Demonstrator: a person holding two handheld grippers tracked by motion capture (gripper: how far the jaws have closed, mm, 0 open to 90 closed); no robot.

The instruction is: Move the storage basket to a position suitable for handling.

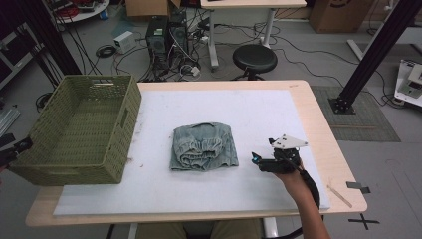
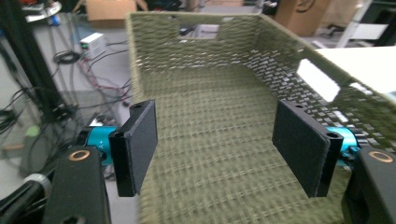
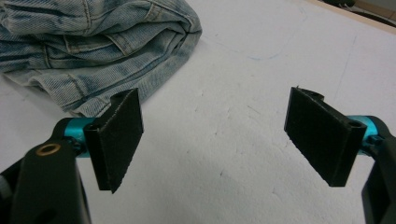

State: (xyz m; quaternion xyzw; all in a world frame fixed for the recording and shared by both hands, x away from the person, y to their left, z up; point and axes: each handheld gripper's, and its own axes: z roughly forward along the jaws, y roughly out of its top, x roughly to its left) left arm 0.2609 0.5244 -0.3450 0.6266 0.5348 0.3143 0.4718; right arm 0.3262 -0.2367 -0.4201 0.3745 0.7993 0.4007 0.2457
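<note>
We hold the right gripper (image 1: 257,160) spread, empty, just right of the folded jeans (image 1: 203,146) mid-table. Our left gripper (image 2: 215,144), spread, apparently straddles nothing at the basket (image 1: 79,129).

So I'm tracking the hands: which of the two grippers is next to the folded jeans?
The right gripper, just right of the folded jeans; the left gripper faces the green basket.

We can read no words, brands or numbers anywhere; the one sign we make out is a black cross of tape (image 1: 363,220) on the floor at the near right, and the dark print on the far cardboard box (image 1: 334,11) is too cut off to read
</note>
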